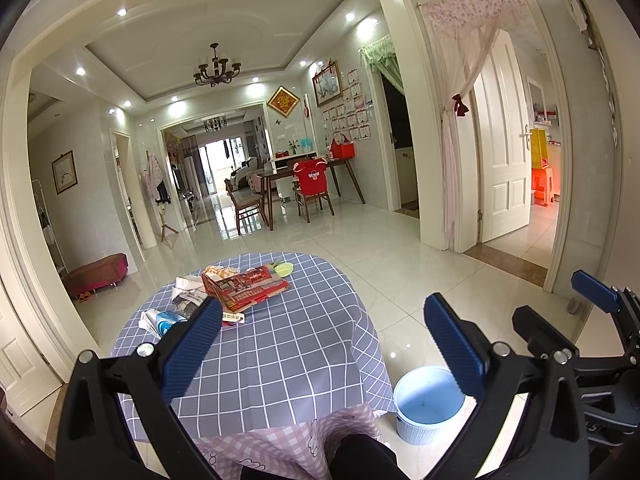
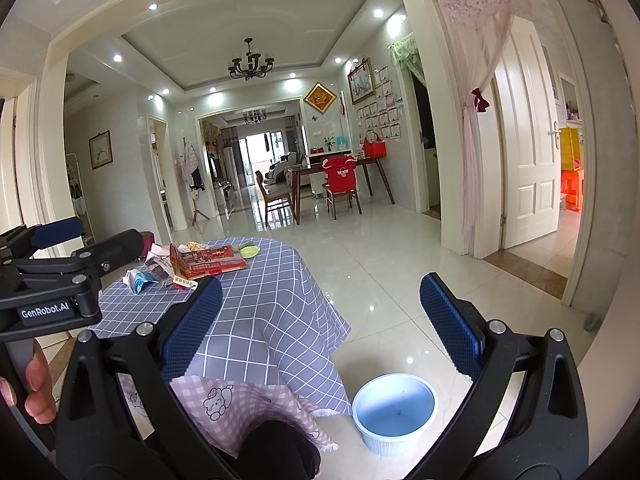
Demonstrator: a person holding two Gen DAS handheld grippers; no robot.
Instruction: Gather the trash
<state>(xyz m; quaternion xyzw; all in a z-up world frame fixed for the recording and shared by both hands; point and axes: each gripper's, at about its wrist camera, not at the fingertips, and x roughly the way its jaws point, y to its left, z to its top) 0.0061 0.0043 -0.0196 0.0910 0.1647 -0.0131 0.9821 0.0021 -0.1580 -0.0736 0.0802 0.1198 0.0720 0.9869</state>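
Only rightward: thumb (image 2: pixel 38 384) on handle.

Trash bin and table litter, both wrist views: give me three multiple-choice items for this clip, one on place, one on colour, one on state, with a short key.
1. Where does the trash bin stand?
A. On the table
B. On the floor beside the table
C. Under the far dining table

2. What colour is the tablecloth?
A. Grey-blue with white checks
B. Plain red
C. Green stripes

3. What state are the two claws in?
A. Both shut on trash
B. Left shut on the red flyer
C. Both open, holding nothing

Key:
1 B, the bin sits on the tiles next to the hanging cloth.
2 A, white grid lines cross a grey-blue cloth.
3 C, the left claw and the right claw show spread fingers with nothing between them; the red flyer and the crumpled paper lie on the table.
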